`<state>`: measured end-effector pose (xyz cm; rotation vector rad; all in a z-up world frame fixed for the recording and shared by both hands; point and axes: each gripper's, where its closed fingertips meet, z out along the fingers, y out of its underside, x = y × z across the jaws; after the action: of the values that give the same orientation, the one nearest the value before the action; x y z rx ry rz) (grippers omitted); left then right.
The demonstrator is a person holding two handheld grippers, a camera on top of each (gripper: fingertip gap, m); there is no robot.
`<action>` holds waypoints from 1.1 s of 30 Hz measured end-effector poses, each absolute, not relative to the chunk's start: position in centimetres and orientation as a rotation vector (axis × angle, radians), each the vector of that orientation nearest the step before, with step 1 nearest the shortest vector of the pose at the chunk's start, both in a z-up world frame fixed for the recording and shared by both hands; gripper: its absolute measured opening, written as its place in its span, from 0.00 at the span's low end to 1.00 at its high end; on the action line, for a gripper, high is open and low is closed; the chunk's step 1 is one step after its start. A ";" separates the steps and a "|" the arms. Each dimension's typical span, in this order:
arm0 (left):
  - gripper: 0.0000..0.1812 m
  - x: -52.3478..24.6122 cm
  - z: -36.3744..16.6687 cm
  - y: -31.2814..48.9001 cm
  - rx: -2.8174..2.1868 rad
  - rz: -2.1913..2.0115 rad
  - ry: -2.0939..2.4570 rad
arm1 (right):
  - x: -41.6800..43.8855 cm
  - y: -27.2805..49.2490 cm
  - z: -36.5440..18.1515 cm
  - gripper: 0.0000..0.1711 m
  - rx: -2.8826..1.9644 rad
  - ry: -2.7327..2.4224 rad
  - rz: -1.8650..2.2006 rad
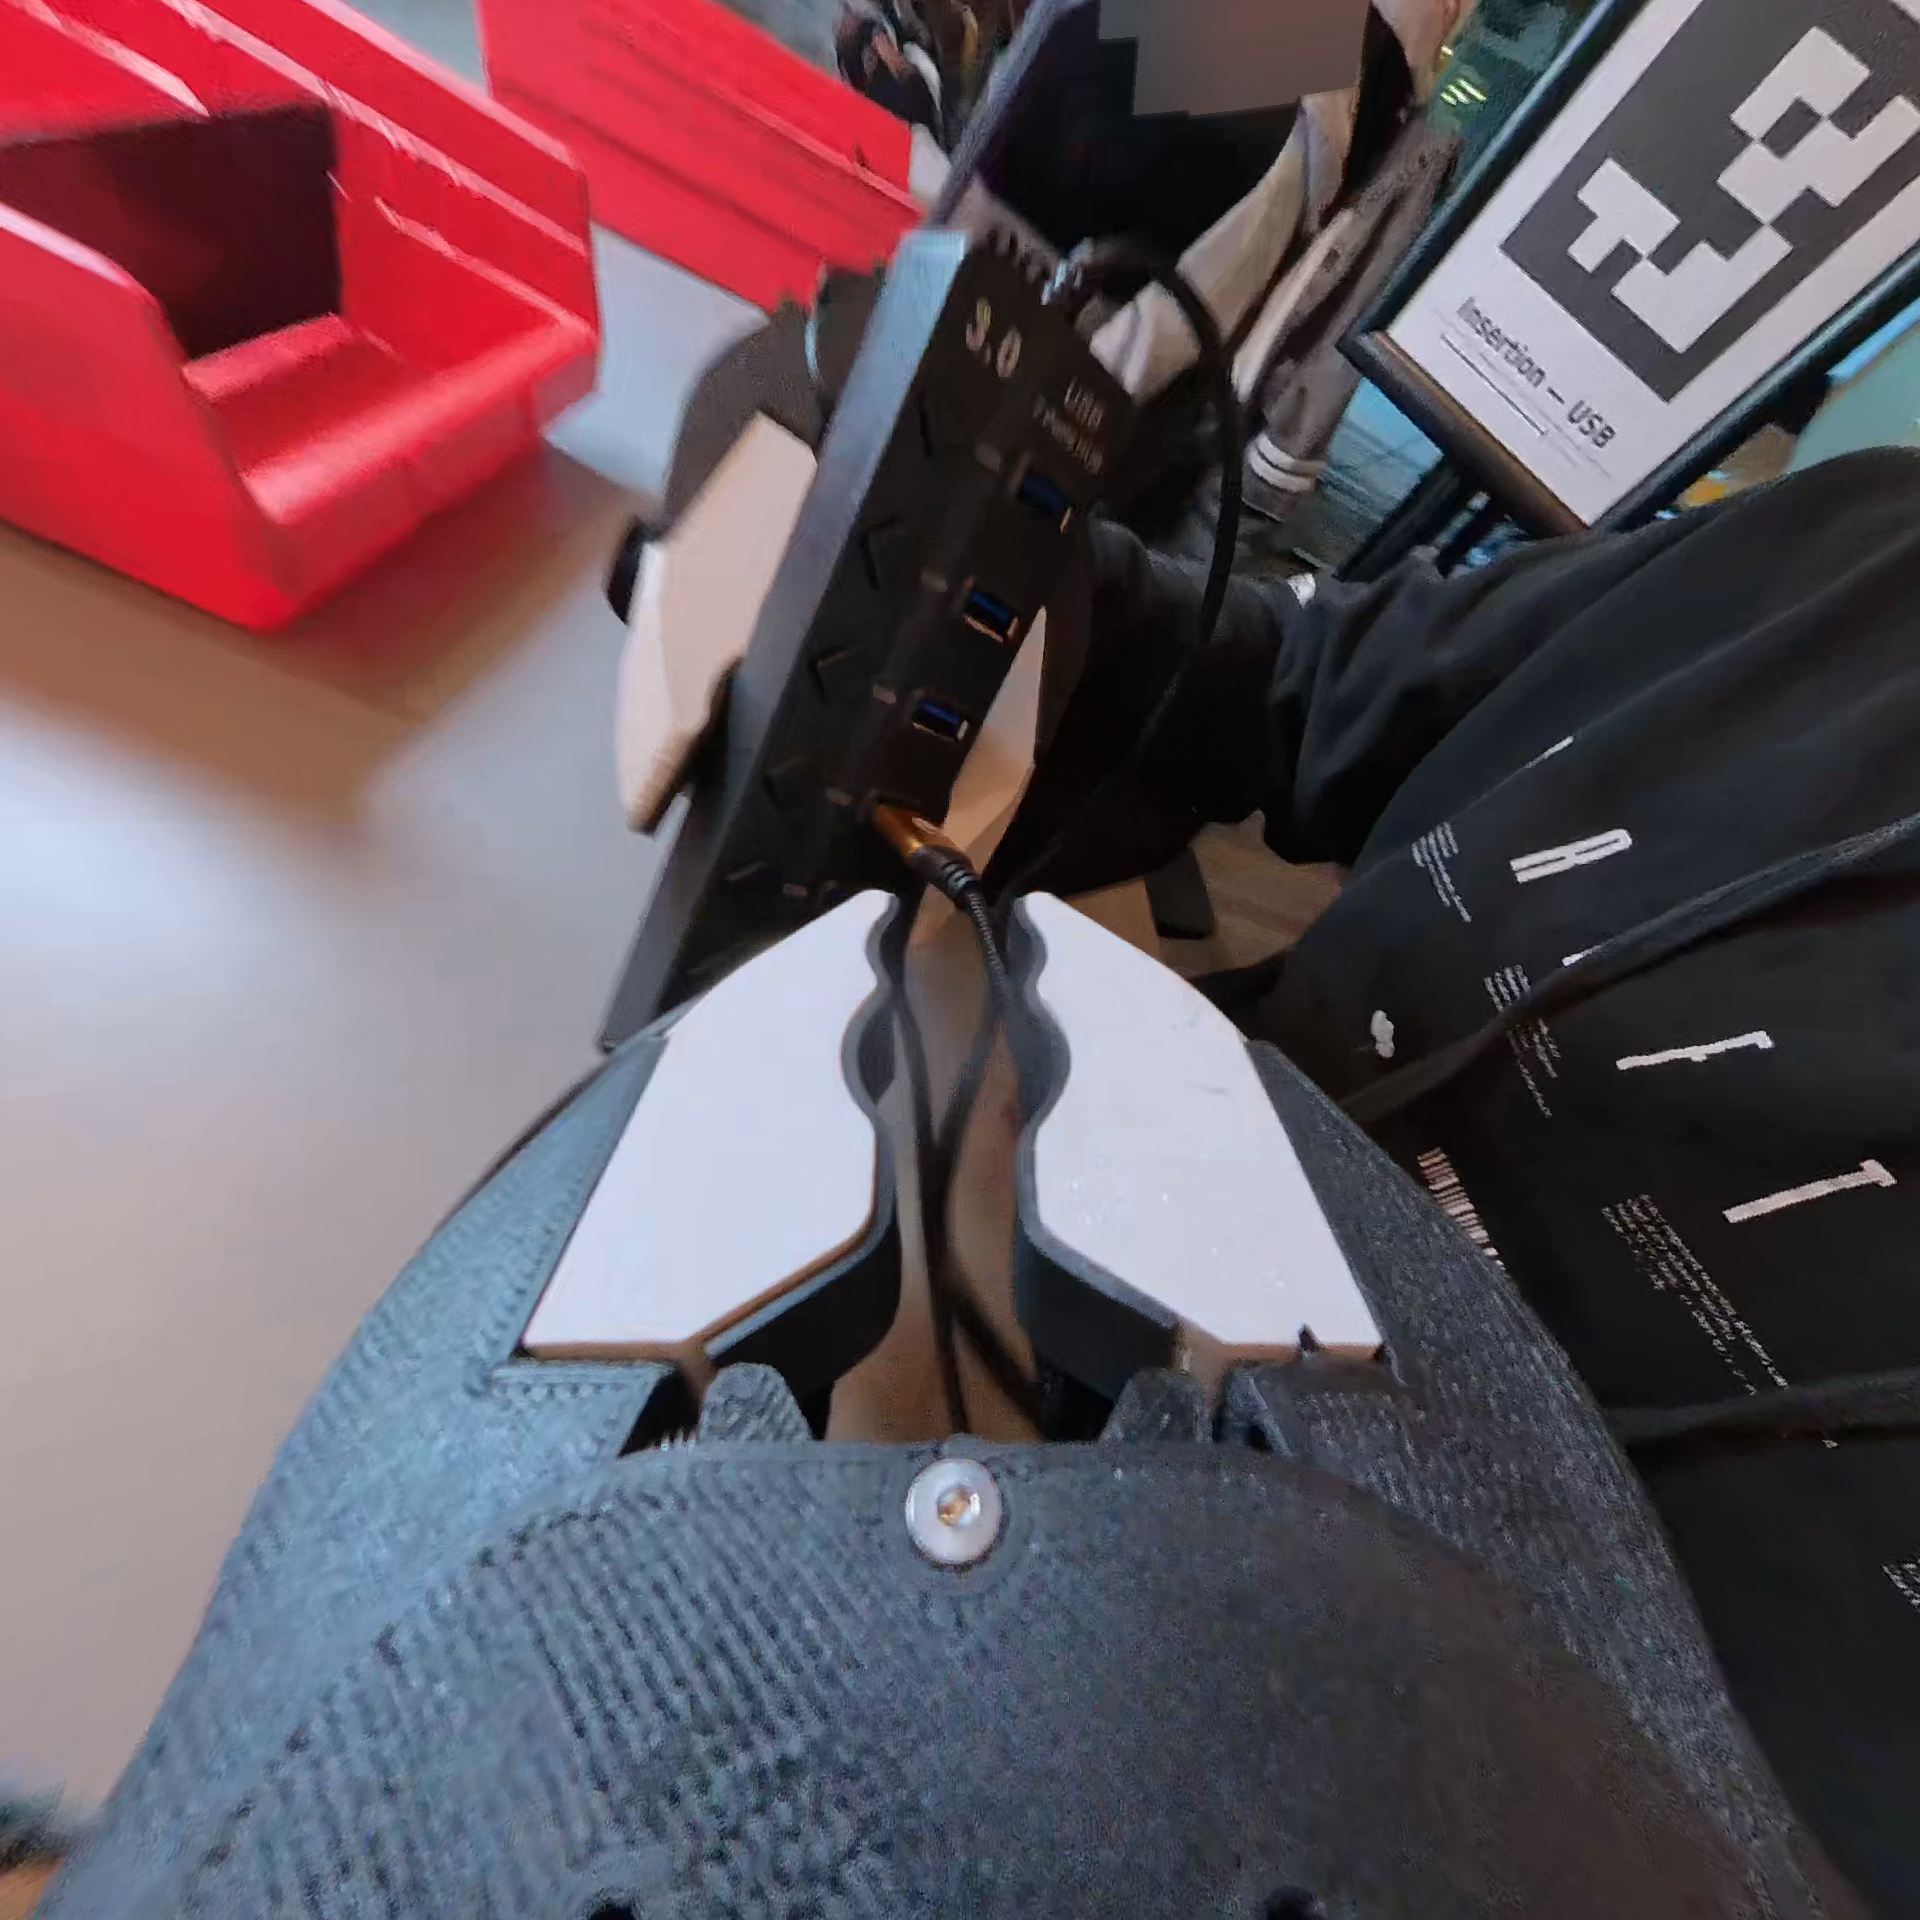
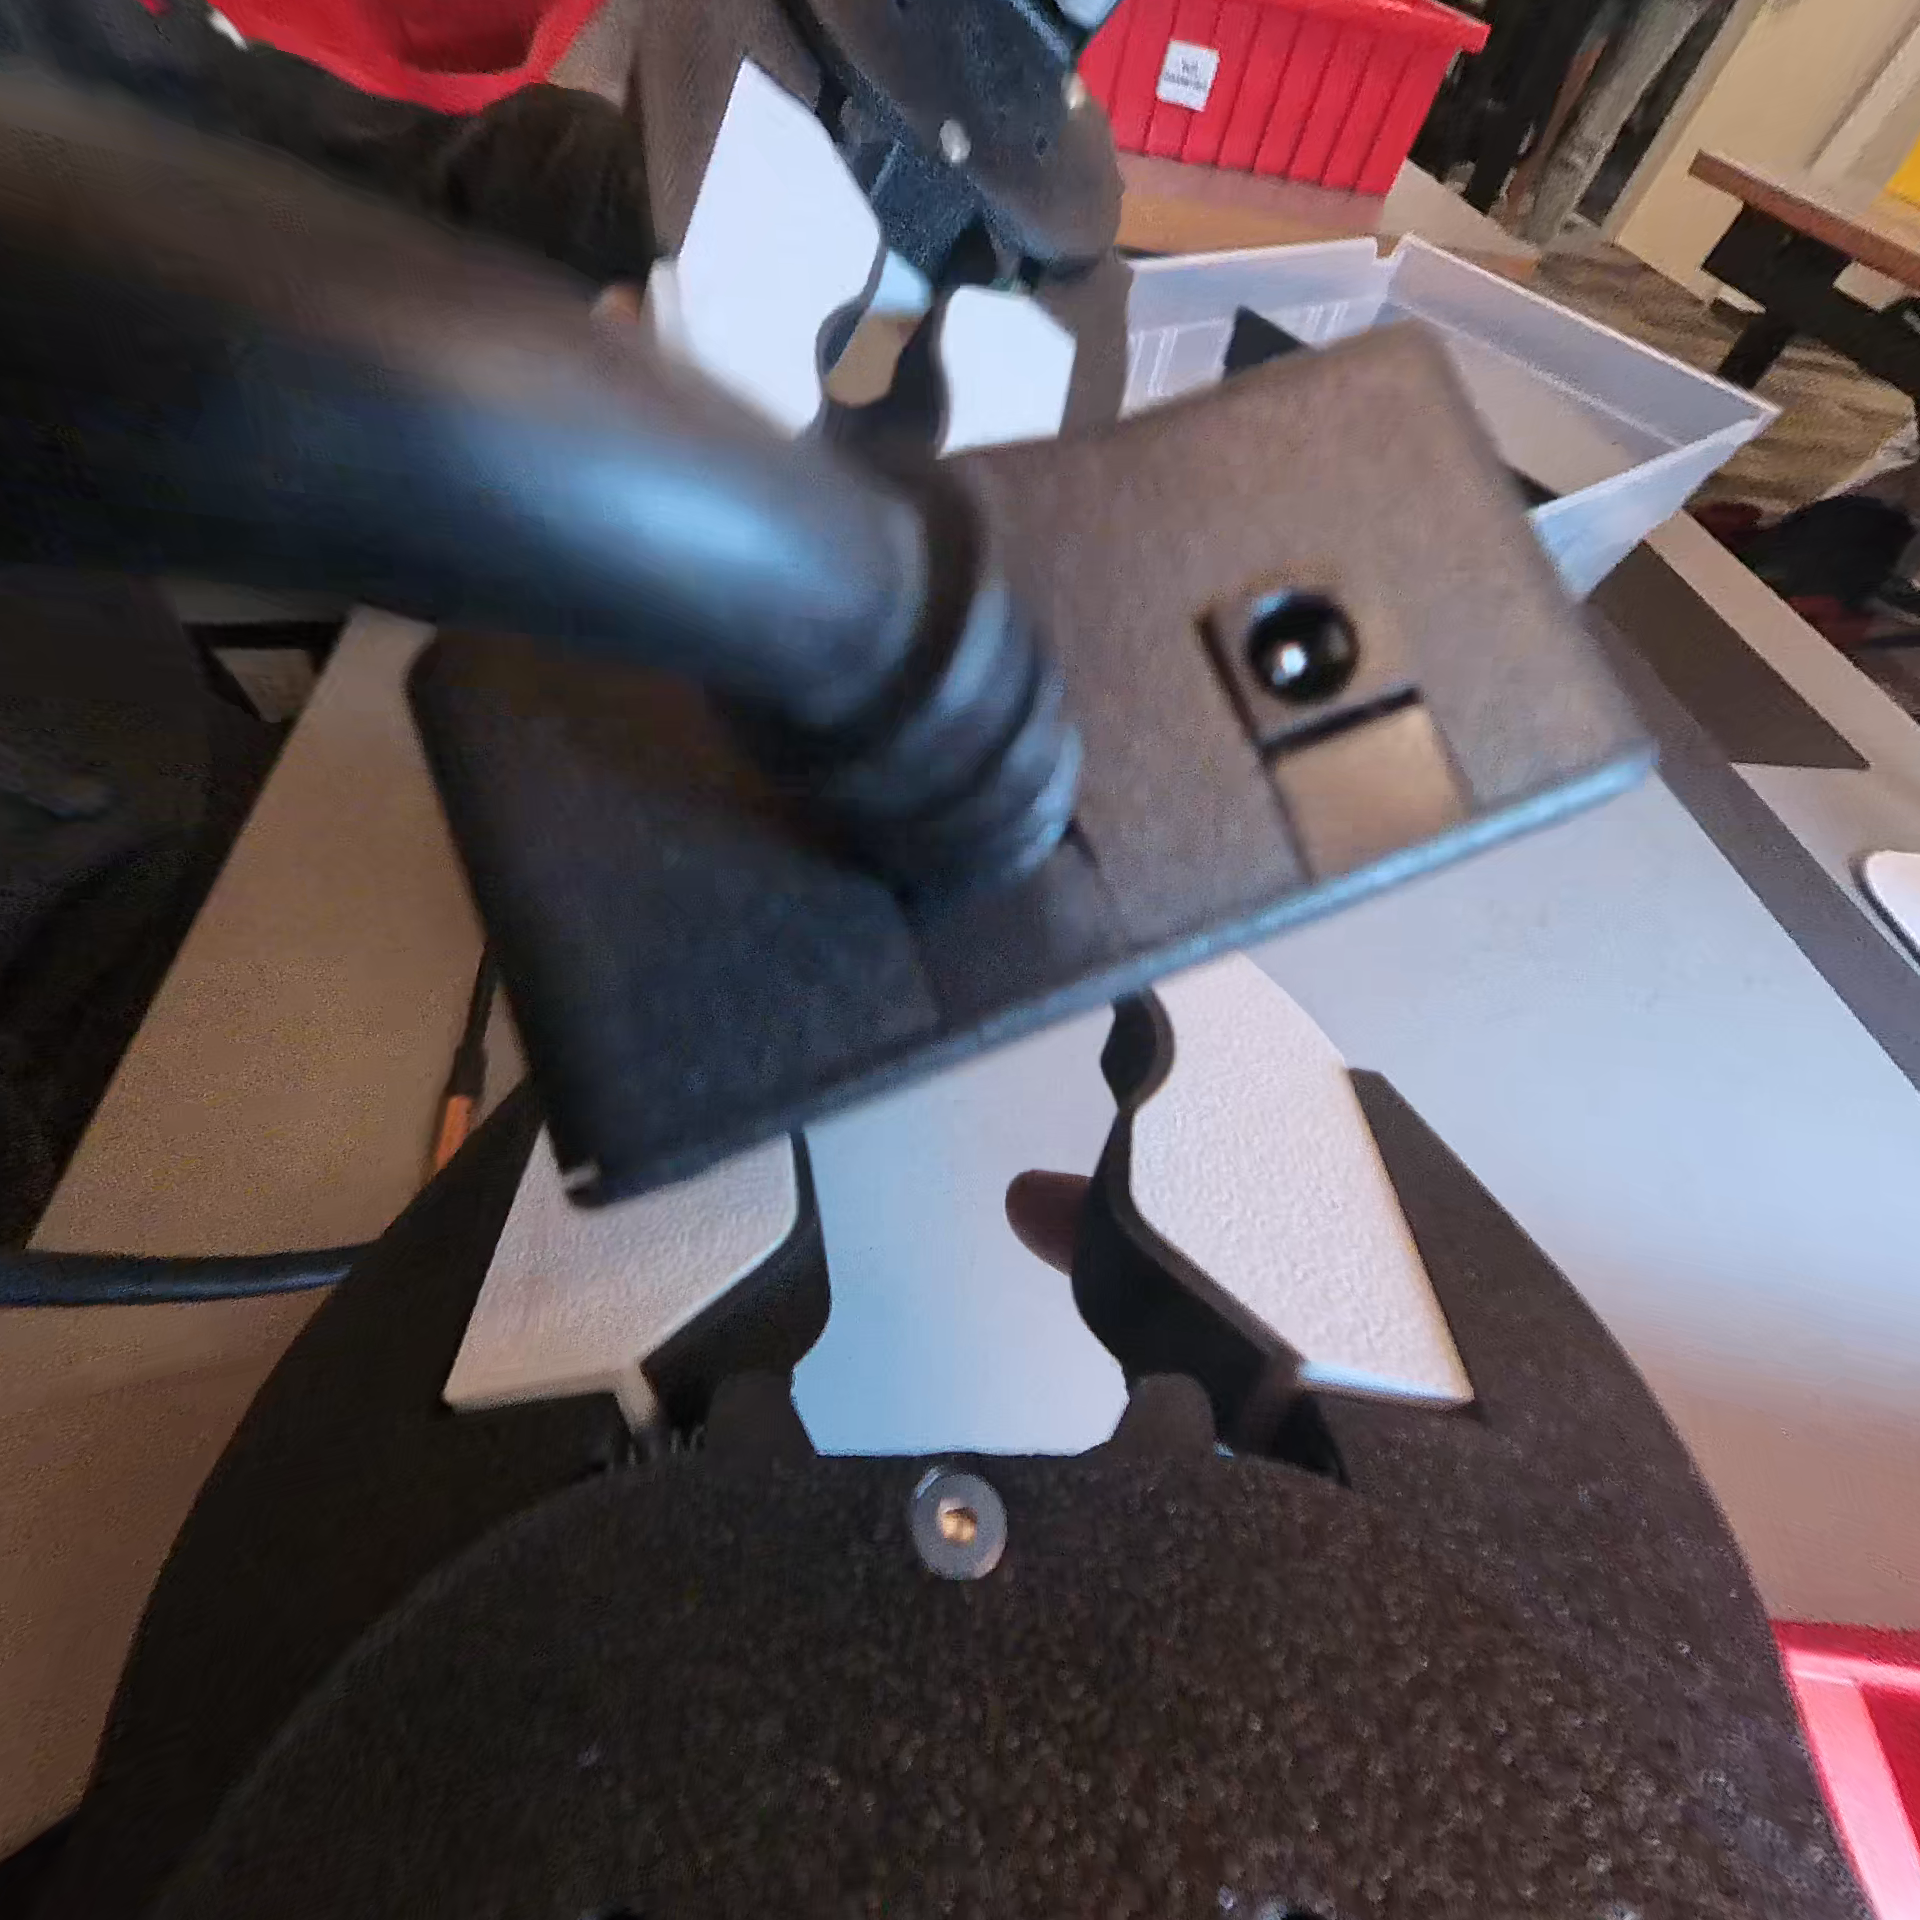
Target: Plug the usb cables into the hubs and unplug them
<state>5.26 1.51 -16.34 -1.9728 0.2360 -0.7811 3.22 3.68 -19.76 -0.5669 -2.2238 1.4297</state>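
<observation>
Right gripper clamped black USB hub, holding it off table, tilted; hub's end face with thick black cord filled right wrist view. Left gripper just below hub's near end, jaws parted, gripping nothing; thin braided USB cable ran loose between its fingers. Cable's gold-coloured plug seated in nearest port; three blue ports farther along empty. Red bins far left on table. Clear plastic tray far right.

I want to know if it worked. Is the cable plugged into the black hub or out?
In. The cable's gold plug sits in the lowest visible port of the black hub; three blue ports above are empty.
</observation>
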 end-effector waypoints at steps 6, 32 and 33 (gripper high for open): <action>0.15 -8.9 -10.3 -2.3 -2.013 -0.023 0.085 | 3.5 5.1 -17.2 0.34 -0.589 -2.116 1.578; 0.10 -17.4 -25.4 -10.2 -2.848 0.056 0.288 | 3.5 6.0 -16.8 0.33 -0.611 -2.083 1.619; 0.10 -17.4 -25.8 -10.1 -2.844 0.061 0.285 | 3.5 6.0 -16.8 0.33 -0.613 -2.081 1.619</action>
<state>-17.41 -10.12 -25.80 -2.8440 0.2854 0.0615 3.48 5.98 -16.81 -0.6126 -2.0810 1.6193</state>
